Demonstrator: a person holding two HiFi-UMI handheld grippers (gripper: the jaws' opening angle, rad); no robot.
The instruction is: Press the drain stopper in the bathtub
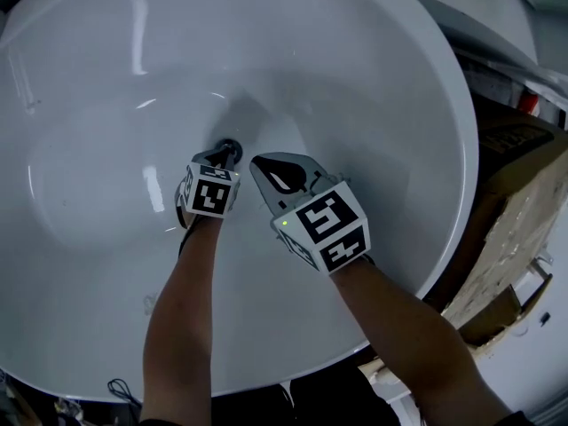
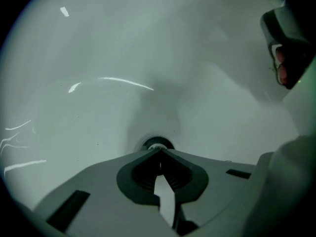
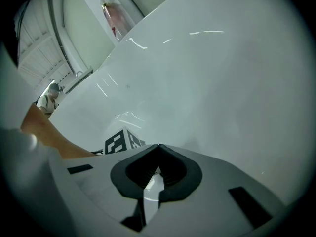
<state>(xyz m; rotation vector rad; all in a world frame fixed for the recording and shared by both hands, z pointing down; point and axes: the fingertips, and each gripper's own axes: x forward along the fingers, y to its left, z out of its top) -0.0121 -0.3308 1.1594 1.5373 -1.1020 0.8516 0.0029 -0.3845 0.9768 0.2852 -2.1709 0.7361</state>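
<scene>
Jaws of left gripper together, empty, tips at drain stopper | right gripper likewise | we see stopper there; right gripper view shows only bathtub wall.

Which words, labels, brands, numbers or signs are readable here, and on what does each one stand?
No text can be read in any view.
Left marker cube and right marker cube: square patterns only, no letters.
Cardboard box: dark print, too blurred to read.
Red container in the right gripper view: too blurred to read.

Drain stopper half behind jaws
</scene>
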